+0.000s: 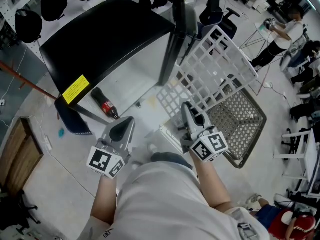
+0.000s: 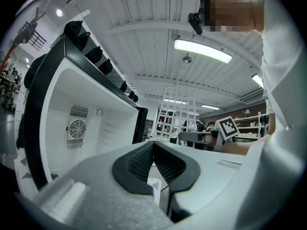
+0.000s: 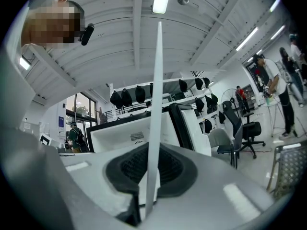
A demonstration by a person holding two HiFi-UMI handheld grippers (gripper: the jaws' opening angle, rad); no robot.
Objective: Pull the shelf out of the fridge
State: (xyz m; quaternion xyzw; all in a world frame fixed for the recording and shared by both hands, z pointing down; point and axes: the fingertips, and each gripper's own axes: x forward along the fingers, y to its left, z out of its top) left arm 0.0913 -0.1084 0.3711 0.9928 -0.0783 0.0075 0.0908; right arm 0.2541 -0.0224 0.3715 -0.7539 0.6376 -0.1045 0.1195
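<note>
The white wire shelf point(image 1: 212, 66) is outside the black fridge point(image 1: 107, 31), tilted up in the air to the right of its open front. My right gripper point(image 1: 190, 115) is shut on the shelf's near edge. In the right gripper view the shelf point(image 3: 156, 104) shows edge-on as a thin white bar pinched between the dark pads point(image 3: 170, 169). My left gripper point(image 1: 123, 129) is shut with nothing in it, low in front of the fridge. In the left gripper view its pads point(image 2: 139, 162) meet, with the white fridge interior point(image 2: 86, 123) at left and the shelf point(image 2: 180, 104) ahead.
A cola bottle point(image 1: 105, 105) lies on the floor by the fridge's lower front. A metal mesh basket point(image 1: 242, 126) stands under the shelf at right. The fridge door point(image 1: 172, 44) stands open. An office chair point(image 1: 220, 14) and a person point(image 1: 285, 31) are further back.
</note>
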